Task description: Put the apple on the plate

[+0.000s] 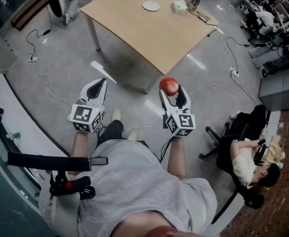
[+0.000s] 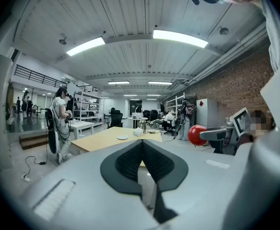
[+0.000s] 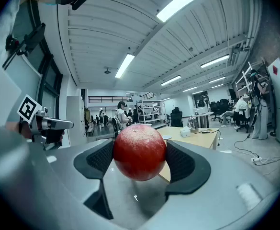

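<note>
The apple (image 3: 140, 151) sat clamped in the right gripper (image 3: 140, 163), its ribbed black pads (image 3: 180, 162) pressed against the fruit's two sides with the jaws spread wide. It was round, red and finely speckled, with a paler patch on top. It showed no clear long axis, and which way its stem pointed could not be told. In the head view the apple (image 1: 169, 86) hung over the grey floor (image 1: 60, 63), just short of the near corner of the table (image 1: 154, 38) and not touching it.

The left gripper (image 2: 142, 146) had its jaws together with nothing between them. It was held level beside the right one and well apart from it.

The plate (image 1: 151, 6), small, round and white, lay flat near the table's far edge, its whole face showing. Just beside it, toward the right corner, stood a pale box (image 1: 179, 7), possibly tissues, and next to that a shiny metal vessel (image 1: 192, 0). The tabletop was smooth, light wood on grey legs.
</note>
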### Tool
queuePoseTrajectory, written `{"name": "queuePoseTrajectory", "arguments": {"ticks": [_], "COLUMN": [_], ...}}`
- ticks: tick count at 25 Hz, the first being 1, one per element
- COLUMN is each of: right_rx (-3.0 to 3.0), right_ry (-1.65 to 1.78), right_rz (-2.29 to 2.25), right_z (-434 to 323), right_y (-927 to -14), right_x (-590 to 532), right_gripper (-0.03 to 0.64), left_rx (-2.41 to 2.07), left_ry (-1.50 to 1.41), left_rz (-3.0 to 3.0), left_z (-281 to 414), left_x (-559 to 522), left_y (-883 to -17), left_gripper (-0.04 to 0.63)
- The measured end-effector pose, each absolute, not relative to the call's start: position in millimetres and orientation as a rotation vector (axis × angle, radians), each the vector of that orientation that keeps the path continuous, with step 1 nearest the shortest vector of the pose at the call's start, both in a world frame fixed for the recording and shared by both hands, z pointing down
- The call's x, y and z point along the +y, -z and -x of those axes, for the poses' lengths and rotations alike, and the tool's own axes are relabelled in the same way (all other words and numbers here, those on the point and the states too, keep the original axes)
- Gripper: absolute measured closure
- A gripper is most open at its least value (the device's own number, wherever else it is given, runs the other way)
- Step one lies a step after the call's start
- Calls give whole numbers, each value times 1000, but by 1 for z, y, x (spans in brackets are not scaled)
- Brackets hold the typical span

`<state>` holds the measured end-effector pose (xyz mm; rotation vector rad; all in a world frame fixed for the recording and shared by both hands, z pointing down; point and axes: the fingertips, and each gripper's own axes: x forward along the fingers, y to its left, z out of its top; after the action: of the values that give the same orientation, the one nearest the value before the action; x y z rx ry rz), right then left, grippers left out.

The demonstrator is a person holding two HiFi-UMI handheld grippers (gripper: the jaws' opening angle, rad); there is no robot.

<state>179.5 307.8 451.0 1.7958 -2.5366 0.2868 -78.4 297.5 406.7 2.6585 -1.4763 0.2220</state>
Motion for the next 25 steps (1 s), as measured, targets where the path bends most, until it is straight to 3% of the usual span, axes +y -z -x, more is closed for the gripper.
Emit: {"name": "queuePoseTrajectory", "arguments": {"ticks": [25], "right_rx": [-2540], "right_ry": [-263], "right_rz": [-1827], "right_z": [-108], "right_y": [-432], "right_x": [152], "right_gripper": [264], "left_rx": [-1397], "left_ry": [-184], "left_rz": [-2747], "left_z": [135], "left_x": [124], "left_y": [-393], "left_gripper": [575]}}
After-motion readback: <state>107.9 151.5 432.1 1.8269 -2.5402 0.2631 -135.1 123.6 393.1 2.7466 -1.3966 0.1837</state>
